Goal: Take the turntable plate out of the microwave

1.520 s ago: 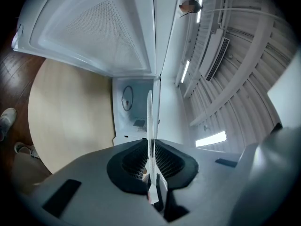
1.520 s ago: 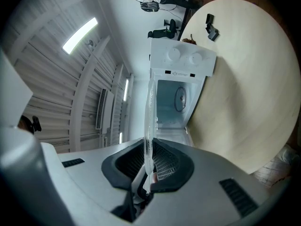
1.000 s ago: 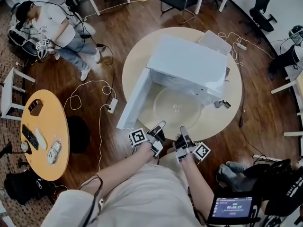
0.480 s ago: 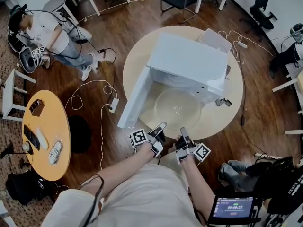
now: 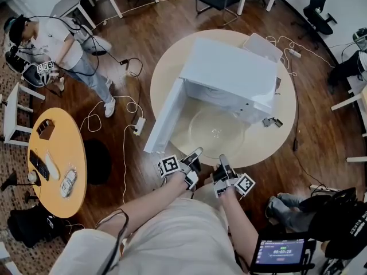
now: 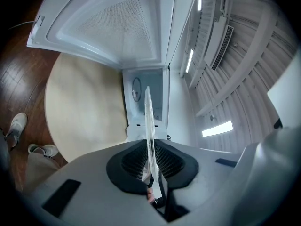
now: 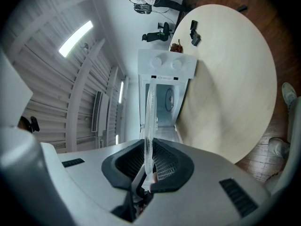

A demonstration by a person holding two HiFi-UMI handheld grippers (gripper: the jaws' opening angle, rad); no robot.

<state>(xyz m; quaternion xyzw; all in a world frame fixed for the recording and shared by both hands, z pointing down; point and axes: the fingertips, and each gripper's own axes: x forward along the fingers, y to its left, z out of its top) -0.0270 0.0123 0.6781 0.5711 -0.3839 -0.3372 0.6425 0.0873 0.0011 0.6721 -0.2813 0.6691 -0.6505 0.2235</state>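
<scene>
The clear glass turntable plate (image 5: 215,132) hangs level just in front of the open white microwave (image 5: 229,76), over the round beige table (image 5: 275,136). My left gripper (image 5: 195,153) is shut on the plate's near rim, and my right gripper (image 5: 222,160) is shut on the same rim beside it. In the left gripper view the plate (image 6: 148,121) shows edge-on, running from that gripper (image 6: 151,171) toward the microwave's cavity (image 6: 143,95). The right gripper view shows the plate (image 7: 150,121) pinched in that gripper (image 7: 149,166) too.
The microwave door (image 5: 163,119) swings out to the left beside the plate. A small dark object (image 5: 269,122) lies on the table at the right. A cable and power strip (image 5: 137,128) cross the wooden floor. A person (image 5: 51,33) is at the far left.
Both grippers and the plate keep nearly the same place. The person at the far left has shifted and stretched a leg out.
</scene>
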